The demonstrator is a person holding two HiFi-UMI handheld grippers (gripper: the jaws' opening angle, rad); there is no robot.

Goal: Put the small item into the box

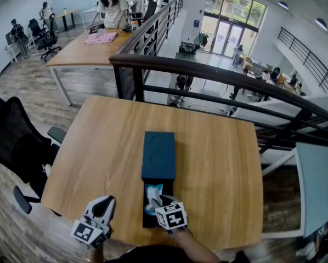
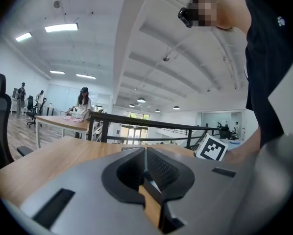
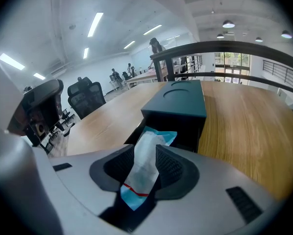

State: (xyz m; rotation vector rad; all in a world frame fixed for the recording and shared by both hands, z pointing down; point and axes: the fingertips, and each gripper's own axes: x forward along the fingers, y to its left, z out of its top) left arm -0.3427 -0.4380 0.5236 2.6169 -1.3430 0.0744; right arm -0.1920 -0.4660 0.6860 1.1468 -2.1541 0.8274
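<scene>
Only its own view shows us the right gripper (image 3: 145, 154) open around the packet (image 3: 147, 168) in the box (image 3: 178, 99); left gripper (image 2: 145, 155) shut.

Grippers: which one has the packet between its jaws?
The right gripper: the white-and-blue packet stands between its jaws, far end in the open dark box. The left gripper has its jaws together, nothing between them.

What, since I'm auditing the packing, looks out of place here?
The white-and-blue plastic packet leans tilted, half out of the open end of the dark teal rectangular box, between the open jaws of the right gripper, not flat inside. Nothing looks spilled.
</scene>
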